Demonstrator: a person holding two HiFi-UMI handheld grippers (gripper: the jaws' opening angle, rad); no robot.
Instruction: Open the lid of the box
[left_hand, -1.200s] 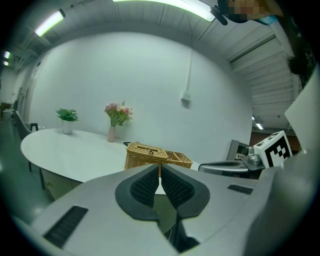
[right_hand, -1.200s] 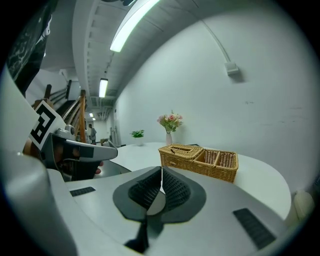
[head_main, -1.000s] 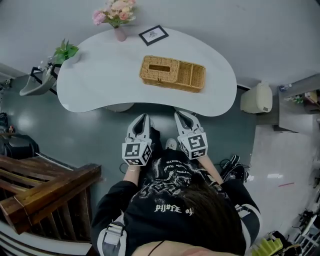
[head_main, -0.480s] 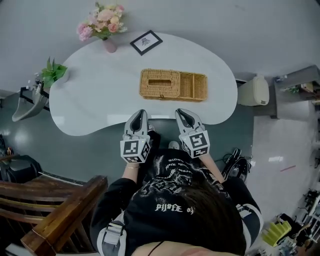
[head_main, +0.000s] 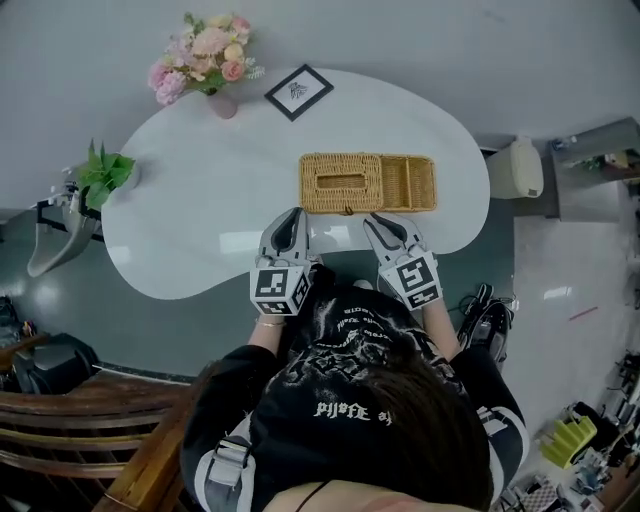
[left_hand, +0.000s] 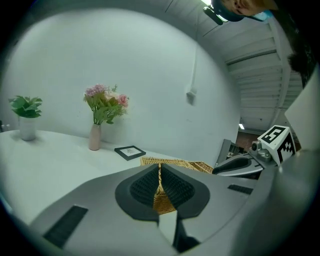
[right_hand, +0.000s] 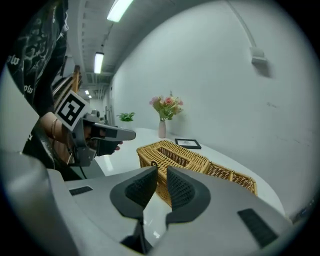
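Observation:
A long wicker box (head_main: 367, 183) lies on the white table (head_main: 210, 210). Its left part carries a lid with a slot (head_main: 340, 181); its right part is an open compartment (head_main: 411, 182). My left gripper (head_main: 291, 218) hovers over the table's near edge, just left of the box front, jaws shut and empty. My right gripper (head_main: 385, 222) is close to the box's front side, and its jaws are opening with nothing between them. The right gripper view has the box (right_hand: 185, 159) straight beyond the gripper (right_hand: 161, 171). In the left gripper view, wicker (left_hand: 176, 162) shows past the closed gripper (left_hand: 160, 167).
At the table's far side stand a pink flower vase (head_main: 222, 100) and a black picture frame (head_main: 299, 92); a potted plant (head_main: 110, 172) sits at its left end. A white bin (head_main: 520, 168) stands on the floor to the right, and wooden rails (head_main: 80, 440) at lower left.
Both grippers have moved forward from below the table's edge to over it, close to the box front. The box now sits nearer in the head view.

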